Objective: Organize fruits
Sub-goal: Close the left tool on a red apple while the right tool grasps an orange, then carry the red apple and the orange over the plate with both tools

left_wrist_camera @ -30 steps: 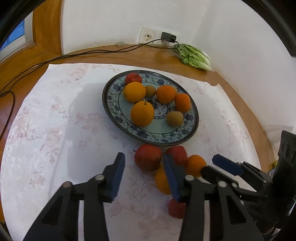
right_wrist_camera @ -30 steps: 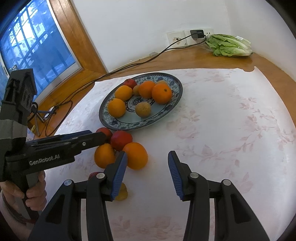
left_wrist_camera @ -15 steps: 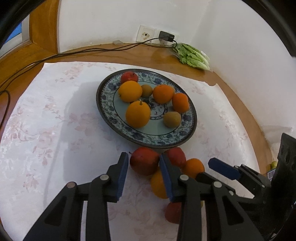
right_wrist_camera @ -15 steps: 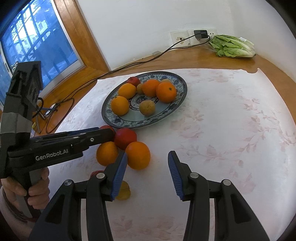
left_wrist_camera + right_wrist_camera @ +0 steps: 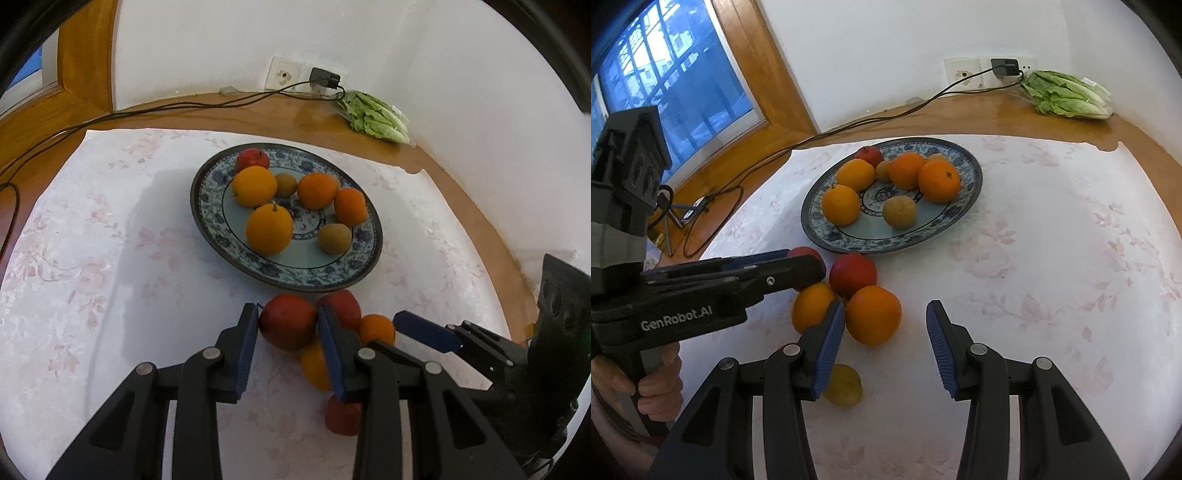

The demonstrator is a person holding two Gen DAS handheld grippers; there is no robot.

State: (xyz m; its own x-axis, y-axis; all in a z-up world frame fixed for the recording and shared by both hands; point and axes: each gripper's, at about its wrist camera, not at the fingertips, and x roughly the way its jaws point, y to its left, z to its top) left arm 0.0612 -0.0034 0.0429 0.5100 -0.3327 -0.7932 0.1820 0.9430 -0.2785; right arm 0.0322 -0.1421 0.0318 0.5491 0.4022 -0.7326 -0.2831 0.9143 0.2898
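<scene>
A blue patterned plate [image 5: 288, 280] holds several oranges, two brown fruits and a red apple. On the cloth just in front of it lies a cluster of loose fruit. My left gripper [image 5: 286, 314] has its blue pads pressed on both sides of a red apple [image 5: 288, 332] there. Beside it lie a second red apple [image 5: 341, 306], two oranges and a small red fruit [image 5: 343, 413]. In the right wrist view my right gripper [image 5: 886, 310] stands open just behind an orange [image 5: 873, 314]; a small yellow fruit [image 5: 844, 384] lies under its left finger. The left gripper [image 5: 809, 264] hides most of its apple there.
A bagged lettuce [image 5: 376, 118] lies at the back by the wall socket [image 5: 284, 74], and a black cable [image 5: 147, 110] runs along the wooden table edge. A window [image 5: 665, 74] is at the left. A hand [image 5: 646, 384] holds the left gripper's handle.
The left gripper's jaws have narrowed from wide apart to closed around the red apple. The right gripper has barely shifted and keeps the same gap.
</scene>
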